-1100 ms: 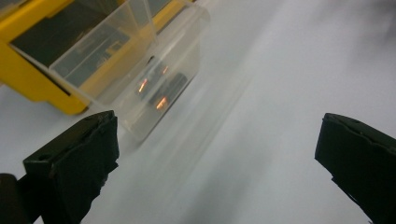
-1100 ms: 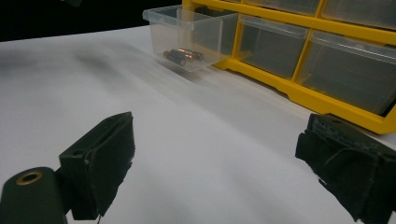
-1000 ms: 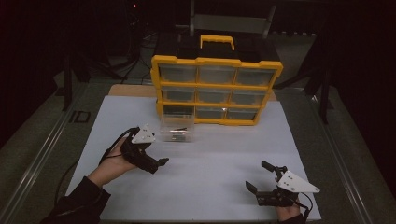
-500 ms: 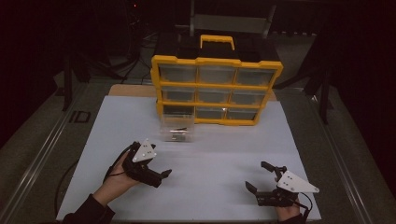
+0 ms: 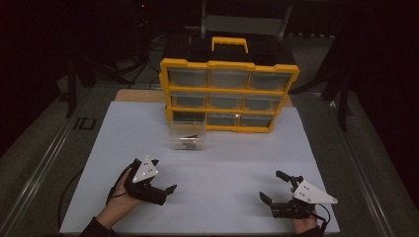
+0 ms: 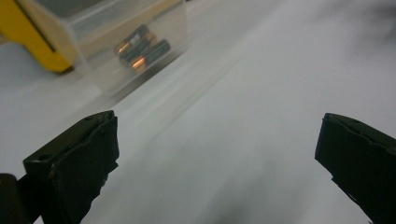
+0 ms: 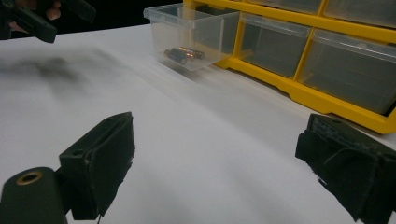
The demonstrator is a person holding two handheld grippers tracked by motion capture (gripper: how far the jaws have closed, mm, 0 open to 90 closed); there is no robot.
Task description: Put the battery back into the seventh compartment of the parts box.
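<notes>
Now: drawer out on the sheet, both grippers apart and empty

Shows a clear drawer [image 5: 187,134] standing on the white sheet [image 5: 222,163], just in front of the lower left corner of the yellow organizer [image 5: 230,94], whose bottom-left bay looks dark and vacant. Probably set there so that its open top can be reached from above, which the closed bays do not allow. Holds two dark cylinders [image 7: 184,53], seemingly batteries, lying side by side on its floor. Cannot tell whether the drawer's far wall touches the organizer's frame.

Finds the left gripper [image 5: 163,175] near the person, low over the sheet, well short of the drawer and angled toward the right; jaws spread wide, nothing between them but bare sheet. Finds the right gripper [image 5: 273,186] at the near right edge, likewise spread and empty, pointing left and far, toward the drawer. Suggests a waiting stance on each side, leaving the middle free for a reach into the drawer.
</notes>
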